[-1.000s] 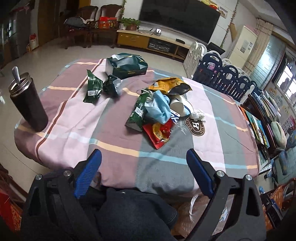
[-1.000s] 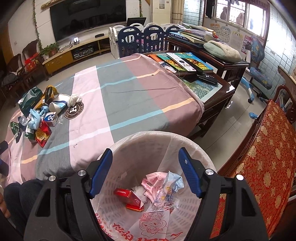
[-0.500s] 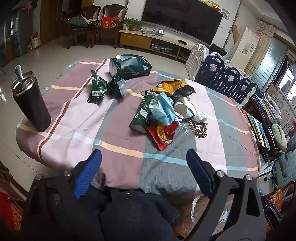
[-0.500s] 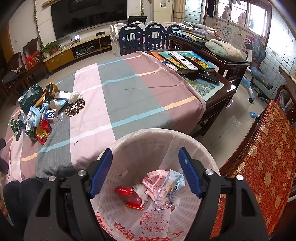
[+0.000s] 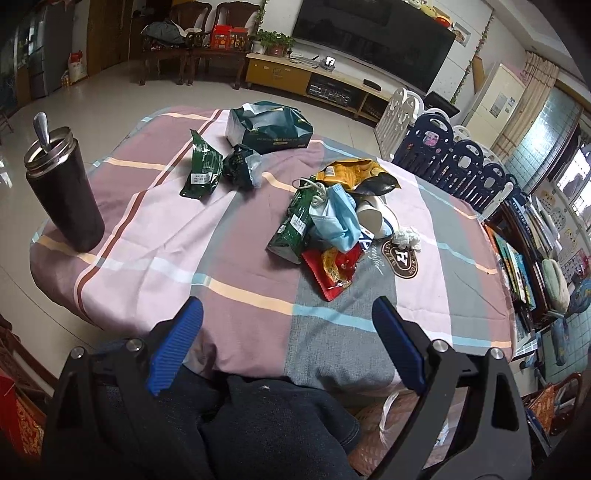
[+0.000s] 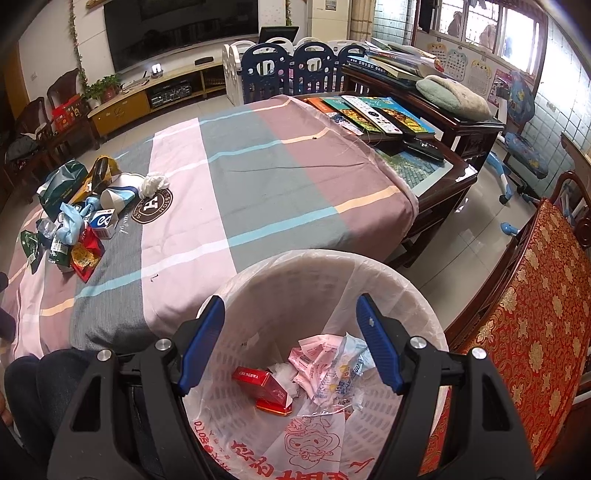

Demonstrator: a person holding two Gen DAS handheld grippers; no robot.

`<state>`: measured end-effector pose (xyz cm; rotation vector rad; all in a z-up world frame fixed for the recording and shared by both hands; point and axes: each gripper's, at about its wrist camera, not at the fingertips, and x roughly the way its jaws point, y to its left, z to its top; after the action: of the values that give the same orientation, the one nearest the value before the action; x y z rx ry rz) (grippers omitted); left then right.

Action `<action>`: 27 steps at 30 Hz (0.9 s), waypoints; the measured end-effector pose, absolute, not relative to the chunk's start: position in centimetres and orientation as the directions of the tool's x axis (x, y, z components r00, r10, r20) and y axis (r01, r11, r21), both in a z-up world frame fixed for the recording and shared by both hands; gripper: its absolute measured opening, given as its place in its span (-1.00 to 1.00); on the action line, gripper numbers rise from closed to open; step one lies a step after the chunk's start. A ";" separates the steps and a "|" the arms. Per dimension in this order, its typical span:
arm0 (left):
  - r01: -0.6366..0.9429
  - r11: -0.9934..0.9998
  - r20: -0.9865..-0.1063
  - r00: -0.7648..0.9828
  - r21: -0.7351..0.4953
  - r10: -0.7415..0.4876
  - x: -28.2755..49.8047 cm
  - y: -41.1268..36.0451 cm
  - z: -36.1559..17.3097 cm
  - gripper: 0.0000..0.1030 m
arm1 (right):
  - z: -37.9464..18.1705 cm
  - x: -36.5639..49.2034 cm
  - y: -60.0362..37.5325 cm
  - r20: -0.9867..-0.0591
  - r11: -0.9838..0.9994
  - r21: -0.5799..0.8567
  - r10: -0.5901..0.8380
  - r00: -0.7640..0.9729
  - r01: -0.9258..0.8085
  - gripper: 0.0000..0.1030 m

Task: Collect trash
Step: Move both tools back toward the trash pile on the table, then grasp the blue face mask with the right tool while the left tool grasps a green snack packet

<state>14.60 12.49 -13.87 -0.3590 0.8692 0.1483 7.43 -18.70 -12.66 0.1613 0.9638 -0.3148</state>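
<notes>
Living-room light falls on a table under a striped tablecloth (image 5: 236, 236), with a big dark television (image 5: 373, 33) on the far wall. Trash sits heaped near the middle of the cloth: a red snack wrapper (image 5: 332, 269), a crumpled blue face mask (image 5: 338, 218), a green packet (image 5: 291, 229) and a yellow bag (image 5: 354, 173), all touching. Further back lie another green wrapper (image 5: 201, 170) and a dark green tissue pack (image 5: 267, 125), apart from the heap. A black tumbler (image 5: 62, 188) stands upright near the table's left edge. The left gripper (image 5: 288, 314) hangs over the near table edge, blue jaws spread wide, nothing between them. Over to the right gripper (image 6: 290, 314): jaws spread too and empty, poised above the white bin (image 6: 413, 295) just beside the table. Inside it lie a red cigarette box (image 6: 266, 391) and crumpled pink wrappers (image 6: 314, 365).
</notes>
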 end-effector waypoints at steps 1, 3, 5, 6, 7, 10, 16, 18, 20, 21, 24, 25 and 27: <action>-0.271 0.930 -0.766 0.643 -0.250 -0.018 14.6 12.6 -13.8 0.79 | -12.7 7.6 -18.6 -0.827 0.943 -0.003 -0.190 0.529 0.334 0.41; -0.270 0.930 -0.760 0.650 -0.249 -0.015 14.6 12.8 -13.7 0.79 | -12.9 8.0 -18.3 -0.829 0.943 0.003 -0.184 0.528 0.334 0.41; -0.271 0.930 -0.757 0.653 -0.248 -0.011 14.6 13.0 -13.7 0.79 | -13.1 8.6 -17.7 -0.832 0.946 0.014 -0.169 0.529 0.323 0.41; -0.273 0.929 -0.757 0.653 -0.249 -0.011 14.7 13.2 -13.7 0.78 | -13.2 8.9 -17.3 -0.832 0.949 0.016 -0.161 0.530 0.314 0.41; -0.276 0.928 -0.756 0.655 -0.252 -0.010 14.7 13.4 -13.8 0.74 | -13.3 9.2 -16.8 -0.832 0.954 0.015 -0.155 0.532 0.301 0.41; -0.286 0.924 -0.753 0.658 -0.253 -0.002 14.8 14.5 -14.1 0.62 | -13.3 10.9 -14.6 -0.832 0.970 0.013 -0.125 0.541 0.244 0.41; -0.405 0.883 -0.777 0.625 -0.239 0.077 14.9 18.8 -15.8 0.08 | -13.0 16.1 -9.2 -0.822 0.988 0.085 -0.002 0.569 0.126 0.41; -0.438 0.869 -0.786 0.610 -0.230 0.100 15.0 19.8 -16.4 0.03 | -13.1 17.9 -7.1 -0.816 0.990 0.104 0.028 0.577 0.099 0.41; -0.458 0.858 -0.791 0.602 -0.230 0.109 15.0 20.4 -16.9 0.03 | -13.3 20.1 -4.4 -0.809 0.992 0.113 0.064 0.585 0.048 0.41; -0.465 0.853 -0.793 0.599 -0.236 0.107 15.0 20.6 -17.1 0.03 | -13.5 21.2 -3.0 -0.807 0.994 0.109 0.077 0.586 0.019 0.41; -0.478 0.841 -0.800 0.592 -0.253 0.096 15.1 21.2 -17.7 0.04 | -14.5 24.6 1.4 -0.815 0.995 0.083 0.104 0.570 -0.064 0.41; -0.482 0.840 -0.804 0.586 -0.250 0.097 15.2 21.3 -18.0 0.07 | -15.1 26.0 2.9 -0.824 0.992 0.089 0.125 0.552 -0.091 0.41; -0.490 0.837 -0.812 0.574 -0.244 0.100 15.3 21.4 -18.5 0.10 | -16.7 28.3 4.9 -0.848 0.986 0.113 0.160 0.506 -0.122 0.41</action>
<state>15.28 21.40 -18.54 -0.4792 0.8991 0.3617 28.31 4.95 -16.69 0.0408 1.0268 0.1701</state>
